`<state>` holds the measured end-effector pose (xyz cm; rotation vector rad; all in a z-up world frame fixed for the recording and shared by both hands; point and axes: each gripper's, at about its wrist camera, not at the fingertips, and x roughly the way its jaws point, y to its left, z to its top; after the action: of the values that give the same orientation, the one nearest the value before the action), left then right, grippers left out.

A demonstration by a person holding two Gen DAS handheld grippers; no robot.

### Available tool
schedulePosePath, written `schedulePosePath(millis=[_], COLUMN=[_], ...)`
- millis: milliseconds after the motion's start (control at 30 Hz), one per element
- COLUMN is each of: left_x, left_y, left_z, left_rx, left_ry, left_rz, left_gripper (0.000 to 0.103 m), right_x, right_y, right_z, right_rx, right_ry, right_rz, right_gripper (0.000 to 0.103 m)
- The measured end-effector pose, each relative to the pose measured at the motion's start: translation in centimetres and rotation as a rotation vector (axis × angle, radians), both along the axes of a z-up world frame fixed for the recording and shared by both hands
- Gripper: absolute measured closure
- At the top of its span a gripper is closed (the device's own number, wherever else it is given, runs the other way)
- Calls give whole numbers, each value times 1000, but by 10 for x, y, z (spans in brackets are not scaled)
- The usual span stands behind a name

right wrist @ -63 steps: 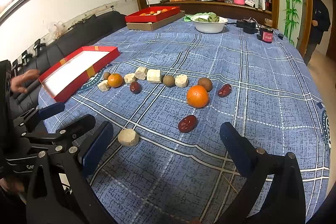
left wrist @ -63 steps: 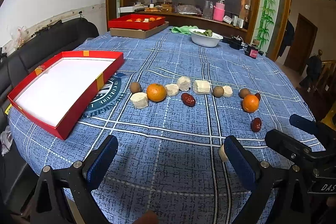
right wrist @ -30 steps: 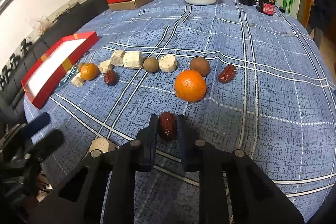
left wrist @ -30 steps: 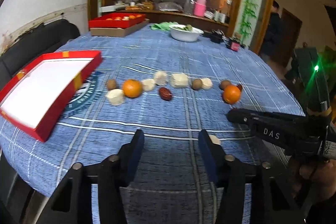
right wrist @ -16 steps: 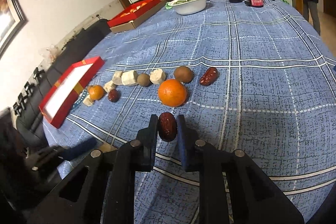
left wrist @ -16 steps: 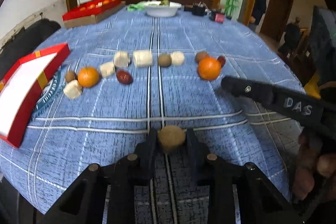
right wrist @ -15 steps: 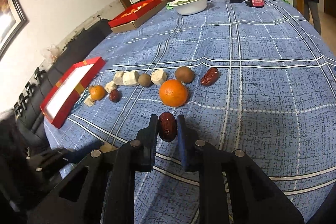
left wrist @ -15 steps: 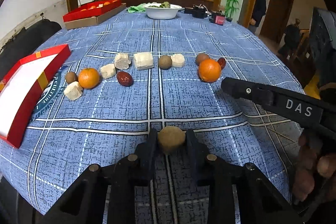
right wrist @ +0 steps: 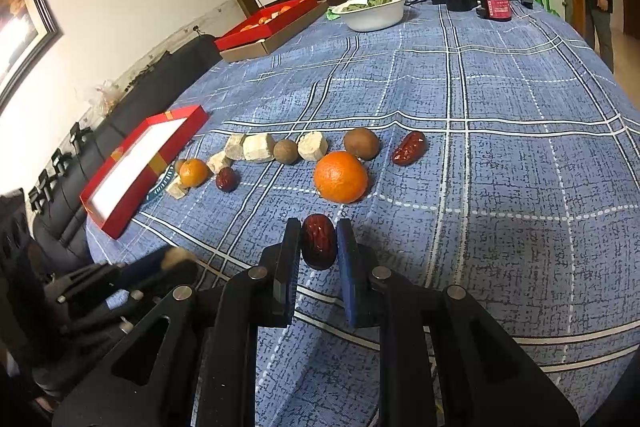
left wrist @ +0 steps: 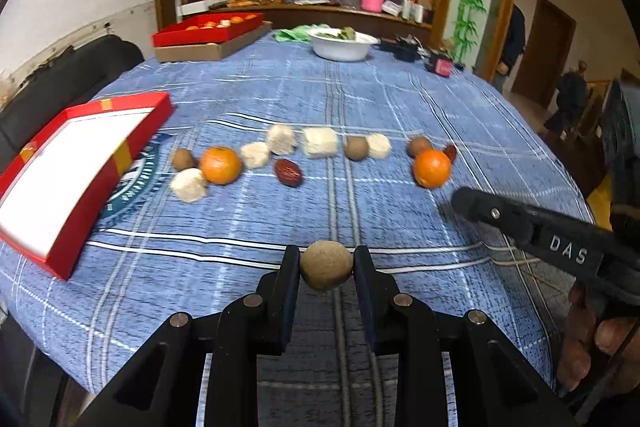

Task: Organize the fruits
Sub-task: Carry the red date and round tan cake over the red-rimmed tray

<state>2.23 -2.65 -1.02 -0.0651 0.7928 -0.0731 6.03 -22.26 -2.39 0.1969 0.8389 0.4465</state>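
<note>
The left gripper (left wrist: 326, 263) clamps a tan round fruit (left wrist: 326, 265) and the right gripper (right wrist: 318, 239) a red date (right wrist: 318, 241), both above the blue tablecloth (right wrist: 500, 155), near the red box (left wrist: 72, 163).

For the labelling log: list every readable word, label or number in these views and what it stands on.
"DAS": white letters on the right gripper.
Round emblem on the tablecloth beside the red box: lettering too blurred to read.
Red jar label: too small to read.
</note>
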Motion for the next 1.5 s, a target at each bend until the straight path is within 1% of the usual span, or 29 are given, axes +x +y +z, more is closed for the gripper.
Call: schedulePosePath(millis=[267, 600, 900, 1033, 1300, 1367, 1500], left_x=[-4, -2, -2, 4, 17, 21, 31], left_y=[40, 96, 145, 176, 235, 247, 262], left_z=[7, 15, 24, 31, 39, 37, 34], left_rx=[-53, -83, -81, -74, -62, -65, -58], left_ry=[-31, -41, -57, -66, -66, -55, -39], left_rz=[105, 248, 356, 426, 559, 585, 613], left_gripper=[77, 77, 77, 77, 77, 77, 77], right_x=[-3, -2, 3, 8, 34, 42, 59], right_y=[16, 65, 129, 164, 235, 256, 292], right_z=[6, 24, 42, 51, 63, 65, 60], right_rx=[-65, -116, -143, -156, -147, -146, -146], right_ry=[-16, -57, -113, -145, -183, -195, -185], right_rz=[22, 129, 261, 330, 430, 451, 483], right_gripper=[86, 86, 86, 86, 86, 86, 86])
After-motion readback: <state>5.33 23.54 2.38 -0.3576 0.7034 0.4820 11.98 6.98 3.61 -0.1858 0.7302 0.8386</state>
